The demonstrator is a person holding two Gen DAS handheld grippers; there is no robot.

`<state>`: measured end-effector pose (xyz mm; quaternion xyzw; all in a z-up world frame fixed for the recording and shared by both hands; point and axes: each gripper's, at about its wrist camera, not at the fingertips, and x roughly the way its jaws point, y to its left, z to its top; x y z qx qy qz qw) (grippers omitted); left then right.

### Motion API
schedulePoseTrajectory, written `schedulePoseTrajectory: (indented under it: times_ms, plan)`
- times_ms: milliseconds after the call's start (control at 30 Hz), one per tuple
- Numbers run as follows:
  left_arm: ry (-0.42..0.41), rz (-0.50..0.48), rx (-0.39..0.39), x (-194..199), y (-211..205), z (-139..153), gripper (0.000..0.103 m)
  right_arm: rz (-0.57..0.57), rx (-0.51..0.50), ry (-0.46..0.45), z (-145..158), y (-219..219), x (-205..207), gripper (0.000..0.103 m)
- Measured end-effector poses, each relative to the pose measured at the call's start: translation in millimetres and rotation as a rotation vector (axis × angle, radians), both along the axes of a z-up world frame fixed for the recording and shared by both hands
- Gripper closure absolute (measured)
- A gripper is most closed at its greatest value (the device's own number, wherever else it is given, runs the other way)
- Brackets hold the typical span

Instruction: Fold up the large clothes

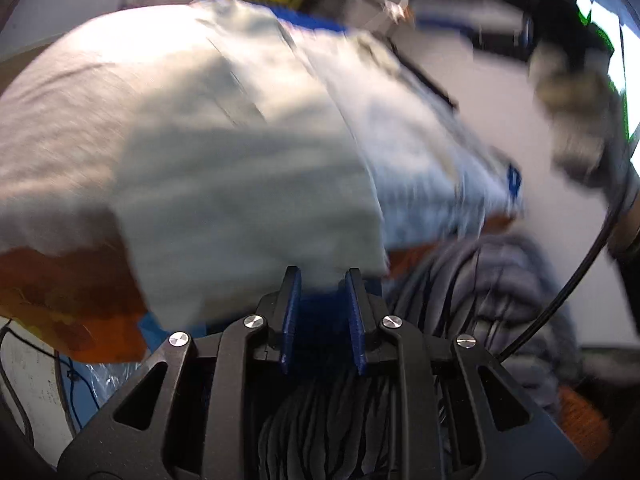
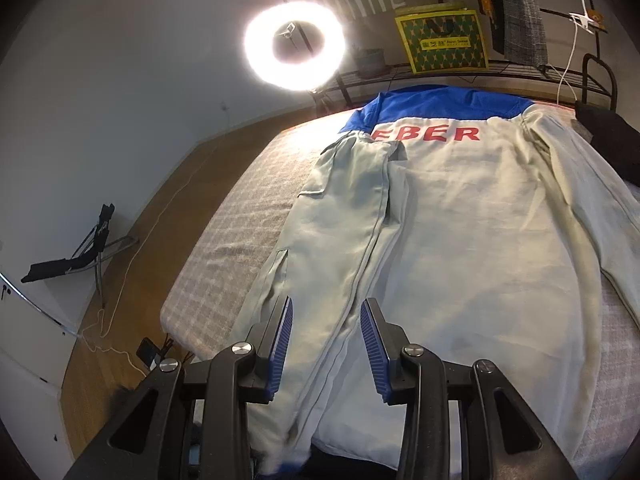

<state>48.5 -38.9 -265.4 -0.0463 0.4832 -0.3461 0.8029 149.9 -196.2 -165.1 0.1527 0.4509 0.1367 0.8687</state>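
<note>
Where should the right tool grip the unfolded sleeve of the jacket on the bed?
Likely the cuff end of the right-hand sleeve, approached from the jacket's outer right edge. That sleeve lies flat along the side, while the left sleeve is already folded over the back. The right tool hovers open.

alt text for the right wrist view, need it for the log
A pale grey work jacket with a blue yoke and red letters "EBER" showing lies back-up on a checked bed cover, its left sleeve folded in along the body. The right gripper hovers open above that sleeve. A lit ring light and a yellow-green box stand behind.
</note>
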Motion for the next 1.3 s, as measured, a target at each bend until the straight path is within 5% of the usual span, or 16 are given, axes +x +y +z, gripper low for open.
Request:
schedulePoseTrajectory:
  times_ms: [267,600,900,1100,1300]
  plan:
    - [-0.118,0.116,-0.034,6.4,37.0,61.8,0.081,-0.040,0.002,-0.072,30.3,-27.4,-26.0,0.064]
    - [-0.394,0.267,-0.003,76.3,81.7,219.1,0.081,-0.159,0.039,-0.252,108.6,-91.6,-56.9,0.055]
    - [-0.599,0.259,0.010,107.8,49.0,347.1,0.081,-0.334,-0.019,-0.375,180.6,-185.0,-111.5,0.049]
    - [-0.651,0.185,-0.015,106.8,6.0,382.2,0.081,-0.436,-0.107,-0.360,186.0,-231.9,-148.3,0.043]
    - [-0.588,0.060,-0.036,101.0,-60.0,349.5,0.081,-0.544,-0.140,-0.291,158.1,-279.1,-174.9,0.038]
